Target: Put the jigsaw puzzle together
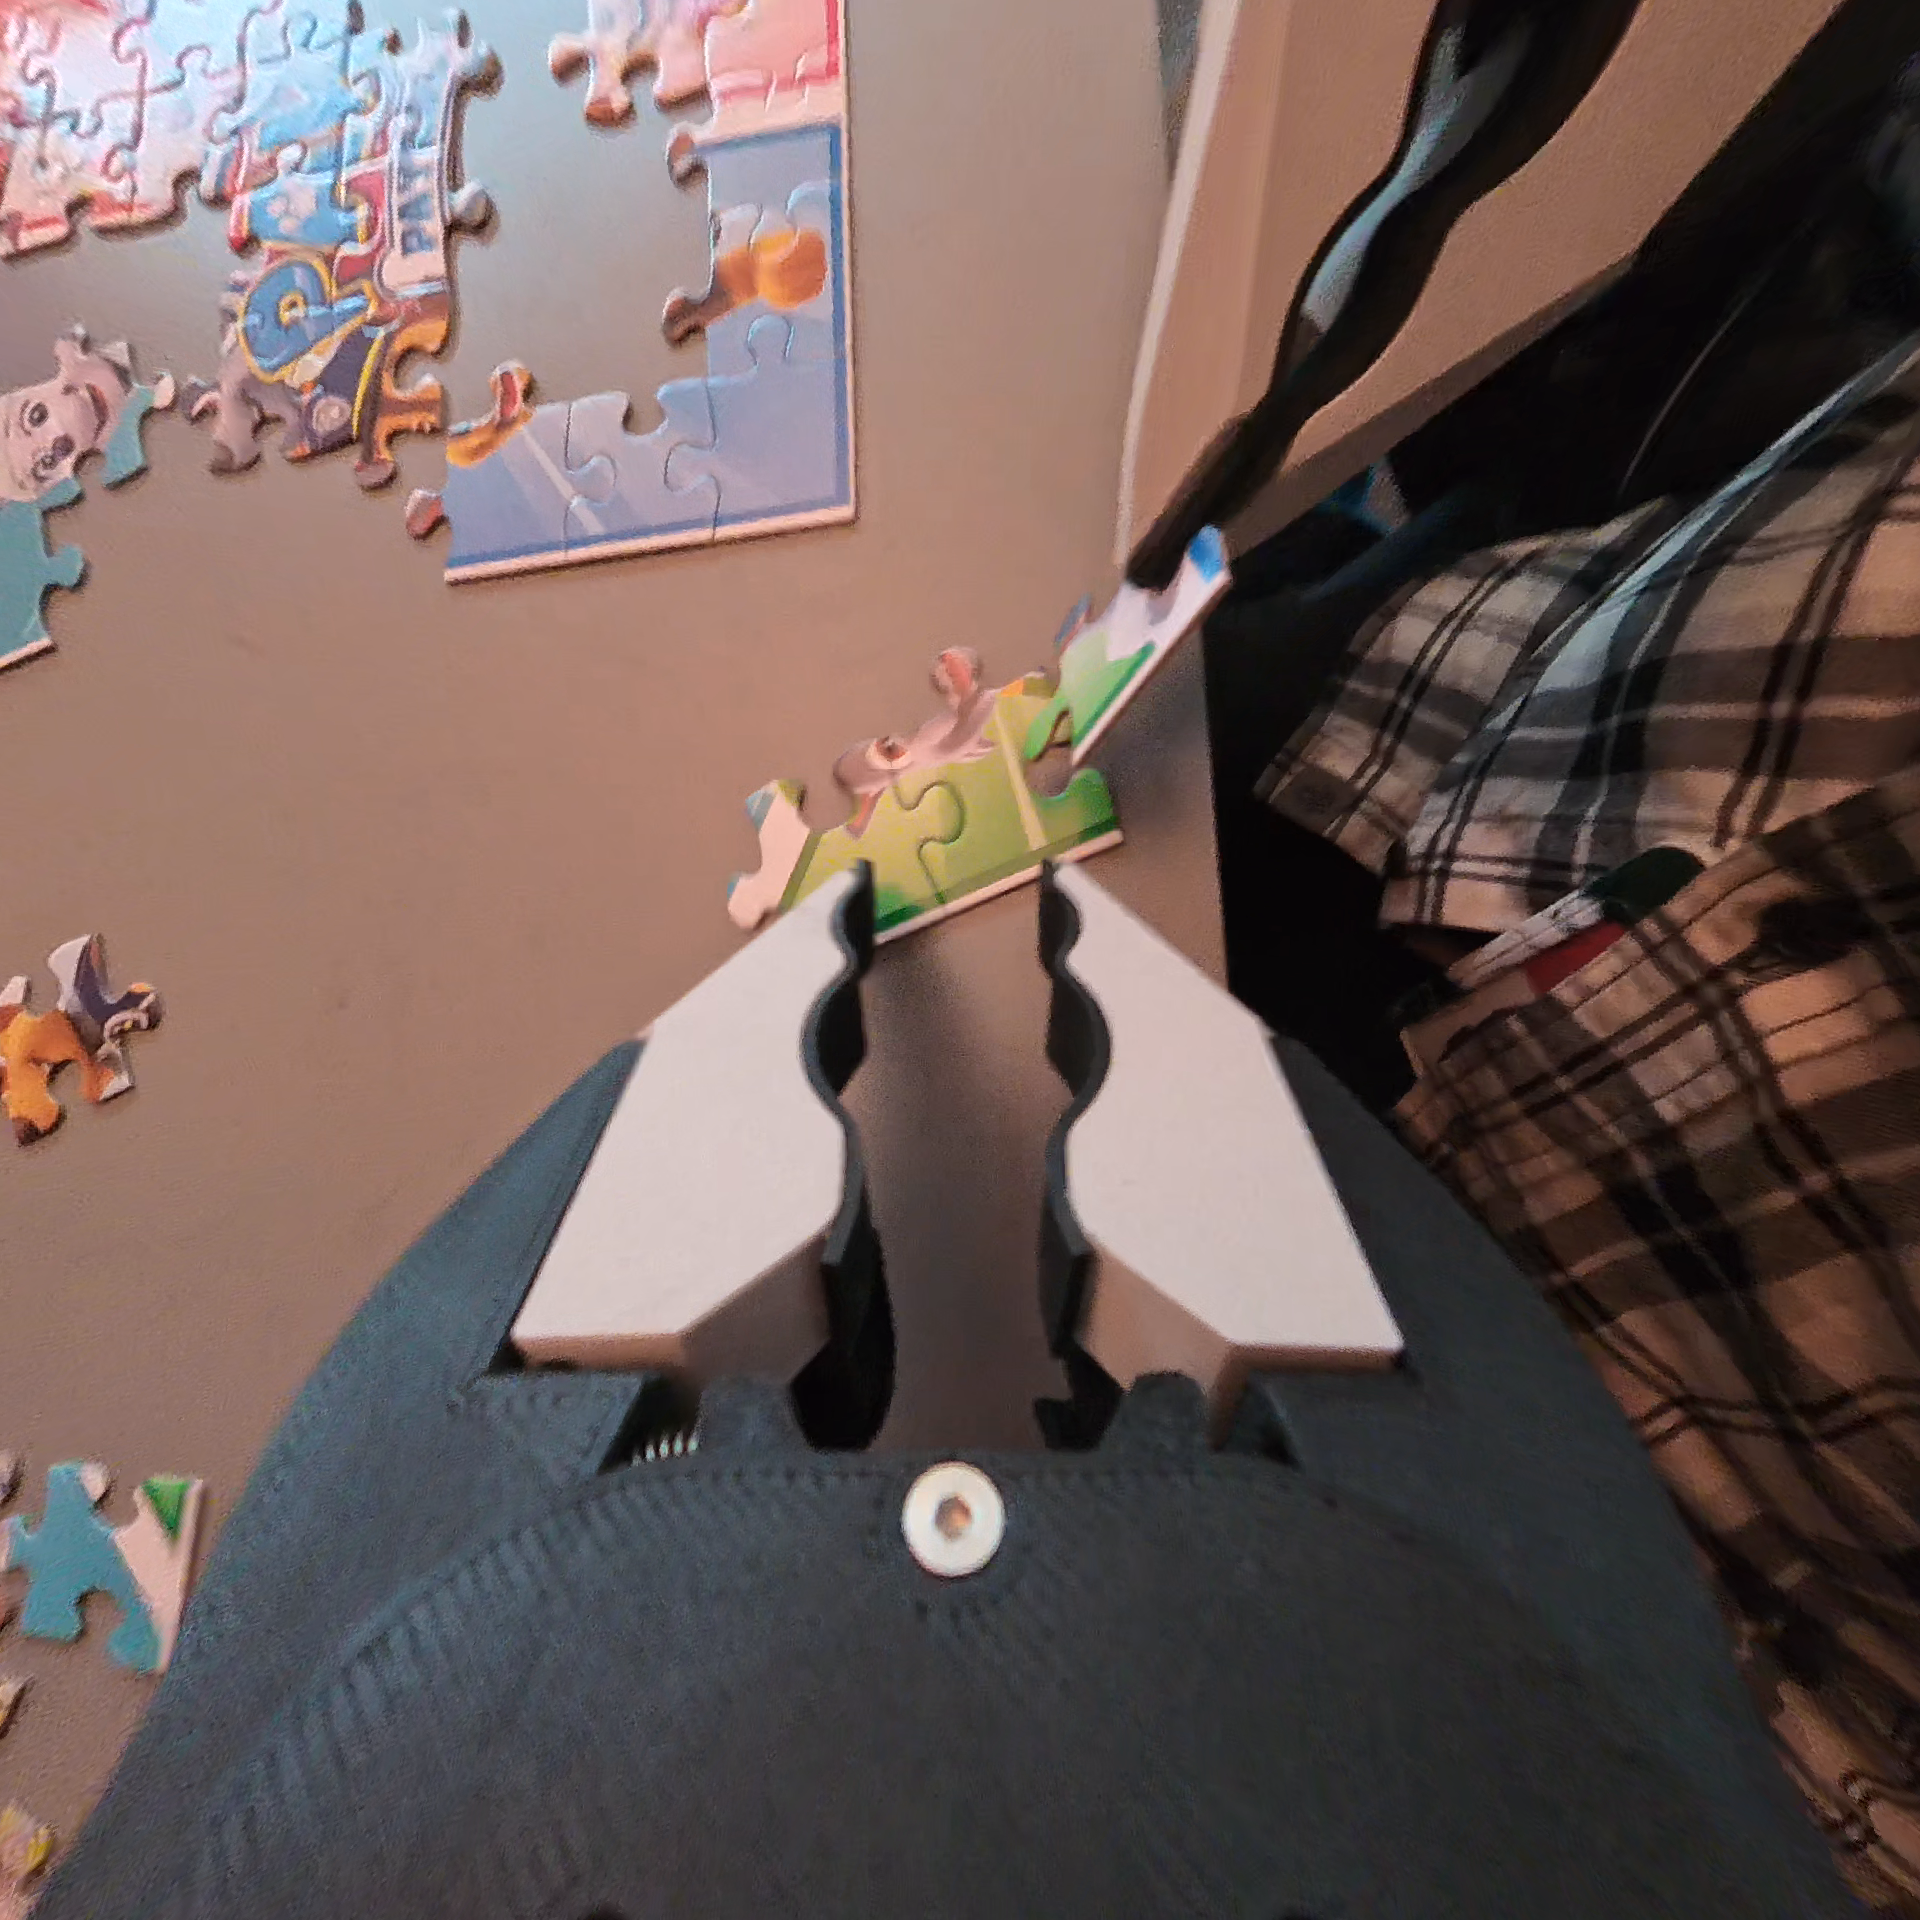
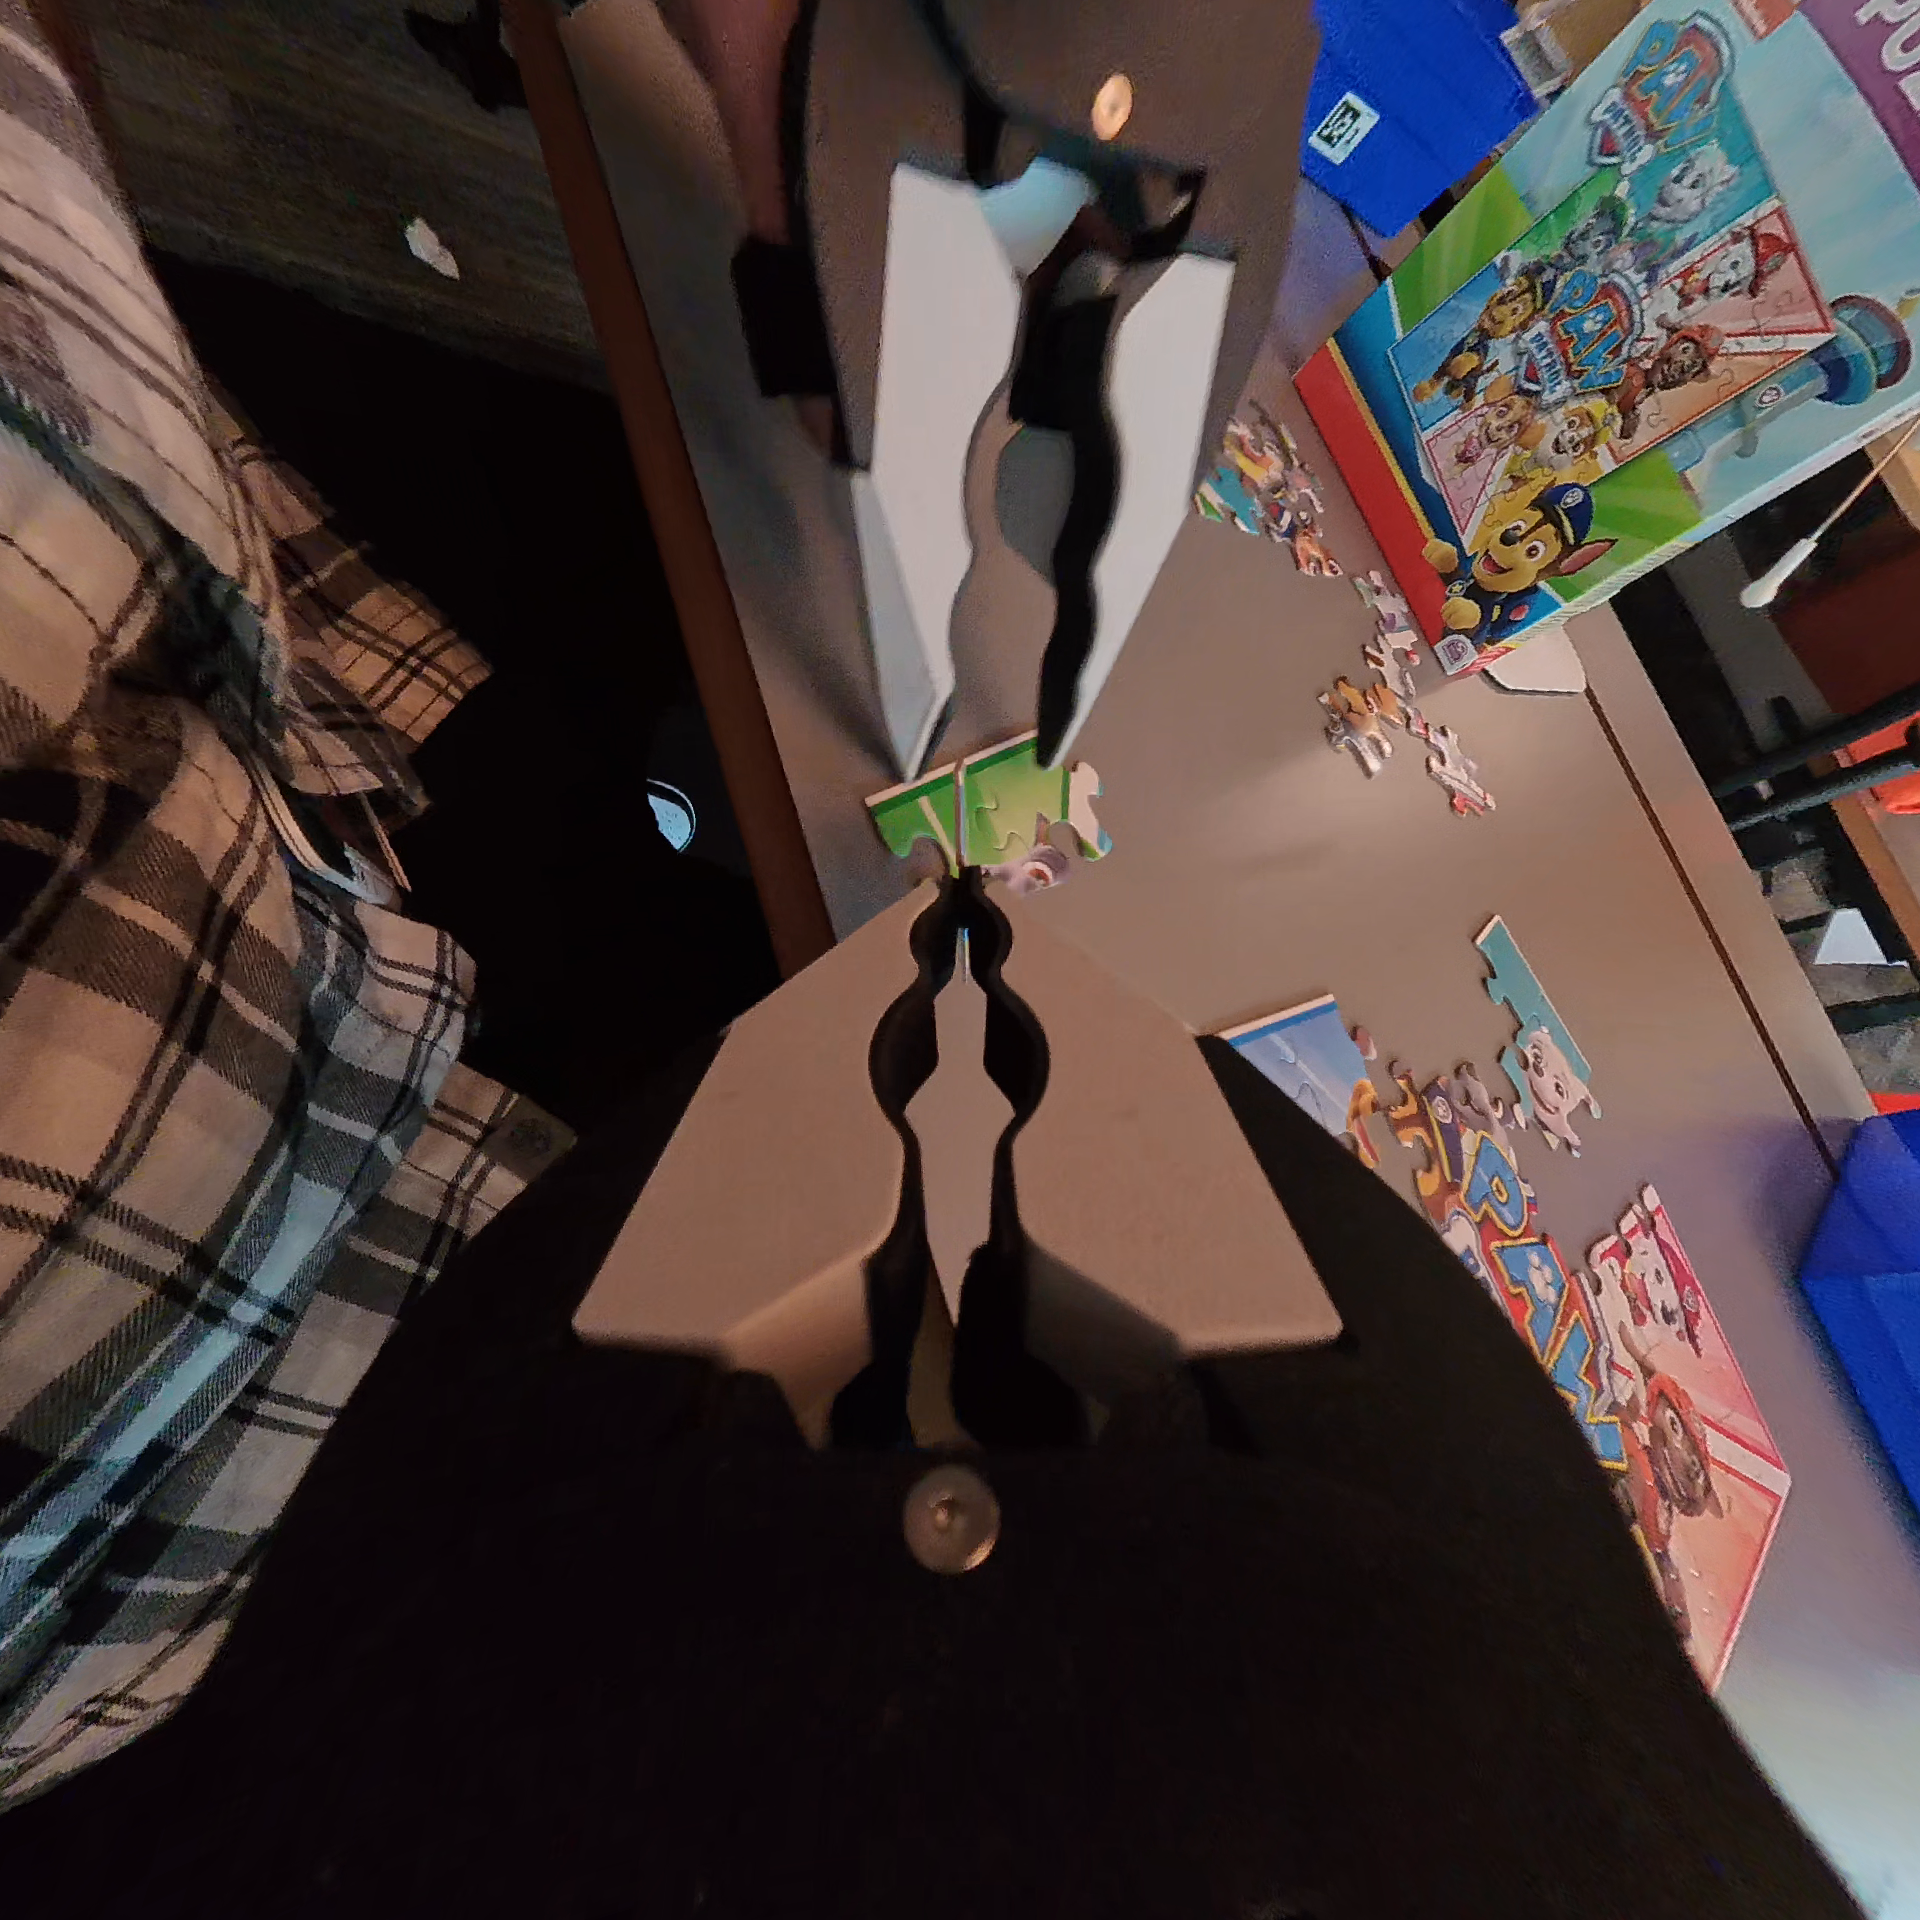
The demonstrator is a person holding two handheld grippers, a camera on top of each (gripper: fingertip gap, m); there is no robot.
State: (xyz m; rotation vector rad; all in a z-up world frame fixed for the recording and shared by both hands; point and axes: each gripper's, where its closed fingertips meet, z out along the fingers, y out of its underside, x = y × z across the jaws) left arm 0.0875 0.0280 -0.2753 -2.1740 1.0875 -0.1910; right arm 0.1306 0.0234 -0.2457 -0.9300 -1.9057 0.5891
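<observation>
A small cluster of joined green puzzle pieces [image 1: 956,831] lies near the table's edge; it also shows in the right wrist view [image 2: 997,816]. My left gripper [image 1: 956,888] is open and empty, with its fingertips just short of the cluster. My right gripper [image 2: 961,899] is shut on a green, white and blue puzzle piece [image 1: 1138,644] and holds it tilted at the cluster's end. In the right wrist view that piece shows edge-on [image 2: 966,945]. The partly built puzzle [image 1: 727,416] lies farther in on the table and also shows in the right wrist view [image 2: 1621,1351].
Loose pieces [image 1: 73,1039] lie scattered on the grey table [image 1: 416,831]. The puzzle box [image 2: 1600,343] stands at the far side, with more loose pieces [image 2: 1392,707] beside it. Blue bins [image 2: 1403,104] sit at the back. A person's plaid shirt [image 1: 1662,935] is close to the table edge. There is about 6 cm between the tips of the two grippers.
</observation>
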